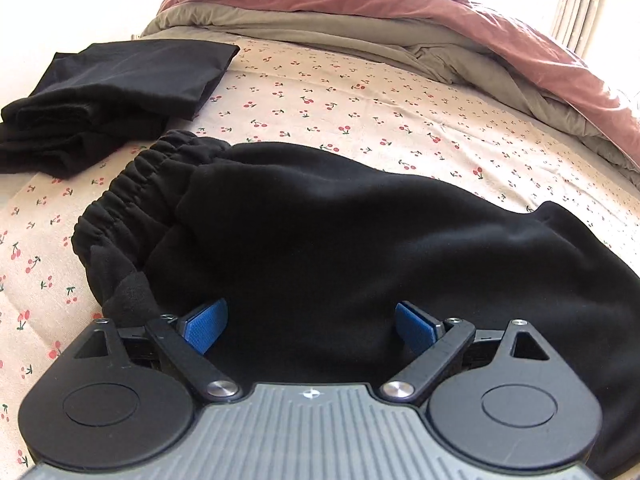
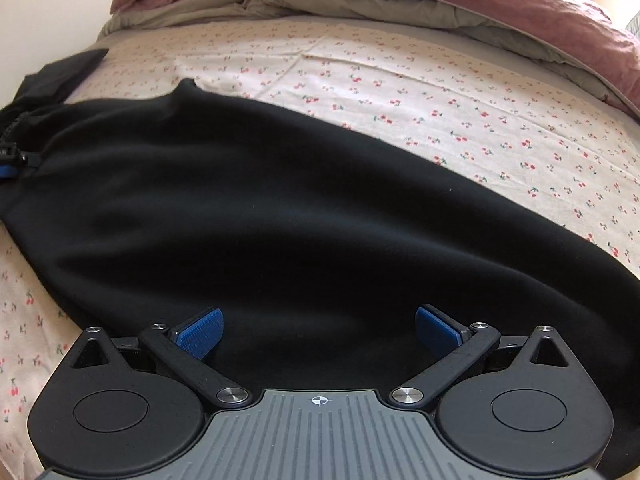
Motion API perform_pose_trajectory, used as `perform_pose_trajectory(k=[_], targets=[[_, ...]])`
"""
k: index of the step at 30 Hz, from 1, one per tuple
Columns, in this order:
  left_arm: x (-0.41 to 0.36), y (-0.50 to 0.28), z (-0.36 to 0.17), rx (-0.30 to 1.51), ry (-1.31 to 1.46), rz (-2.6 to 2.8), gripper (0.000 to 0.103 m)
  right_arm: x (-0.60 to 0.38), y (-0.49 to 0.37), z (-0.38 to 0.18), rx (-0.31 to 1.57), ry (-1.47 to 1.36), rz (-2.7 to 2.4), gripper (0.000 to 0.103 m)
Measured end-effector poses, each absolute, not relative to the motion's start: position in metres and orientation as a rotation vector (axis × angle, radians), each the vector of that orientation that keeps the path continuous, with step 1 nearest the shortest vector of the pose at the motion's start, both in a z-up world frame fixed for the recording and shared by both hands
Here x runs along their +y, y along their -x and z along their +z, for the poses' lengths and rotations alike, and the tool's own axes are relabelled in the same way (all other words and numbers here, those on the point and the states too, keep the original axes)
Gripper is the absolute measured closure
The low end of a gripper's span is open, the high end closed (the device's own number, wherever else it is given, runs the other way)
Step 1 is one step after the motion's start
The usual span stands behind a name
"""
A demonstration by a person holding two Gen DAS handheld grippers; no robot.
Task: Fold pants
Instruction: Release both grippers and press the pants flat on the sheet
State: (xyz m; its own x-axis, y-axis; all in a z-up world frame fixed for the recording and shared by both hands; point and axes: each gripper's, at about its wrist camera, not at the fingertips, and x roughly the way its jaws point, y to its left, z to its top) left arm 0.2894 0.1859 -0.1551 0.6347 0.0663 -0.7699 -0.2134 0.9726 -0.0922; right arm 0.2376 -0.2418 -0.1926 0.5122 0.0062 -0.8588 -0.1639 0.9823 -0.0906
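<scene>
Black pants (image 1: 340,232) lie spread on the cherry-print bedsheet (image 1: 340,92), with the elastic waistband (image 1: 132,188) at the left in the left wrist view. My left gripper (image 1: 312,326) is open, its blue pads wide apart just above the near edge of the pants by the waist end. In the right wrist view the pants (image 2: 248,208) stretch across the bed. My right gripper (image 2: 318,330) is open over the near edge of the fabric. The left gripper's blue pad peeks in at the far left (image 2: 7,170).
A folded black garment (image 1: 108,92) lies on the sheet at the back left, also visible in the right wrist view (image 2: 60,68). A bunched pink and olive duvet (image 1: 400,20) lies across the far side of the bed (image 2: 400,4).
</scene>
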Motion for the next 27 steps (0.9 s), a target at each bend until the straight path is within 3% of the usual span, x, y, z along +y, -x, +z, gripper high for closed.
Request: perform_pose_trajectory(k=[4,8,13,16,17,20,27], targets=[[0.195,-0.284,-0.141,0.814,0.318,0.051,0.008,-0.276,-0.240,-0.183,1.023,0.072,0.004,0.000],[0.184,-0.299,-0.127,0.773,0.233,0.060,0.006,-0.297,-0.240,-0.180,1.014,-0.003,-0.059,0.000],[0.212,-0.335,-0.147,0.787,0.313,0.088,0.005,-0.296,-0.244,-0.188,1.017,0.046,-0.058,0.000],[0.204,-0.337,-0.143,0.810,0.257,0.151,0.016,-0.307,-0.242,-0.189,1.018,0.017,-0.045,0.000],[0.204,-0.337,-0.141,0.818,0.252,0.185,0.025,-0.316,-0.241,-0.188,1.018,0.002,-0.060,0.000],[0.217,-0.334,-0.141,0.813,0.319,0.187,0.033,-0.346,-0.235,-0.186,1.008,-0.050,-0.155,0.000],[0.182,-0.330,-0.133,0.834,0.199,0.206,0.028,-0.397,-0.205,-0.166,0.916,-0.106,-0.406,0.002]])
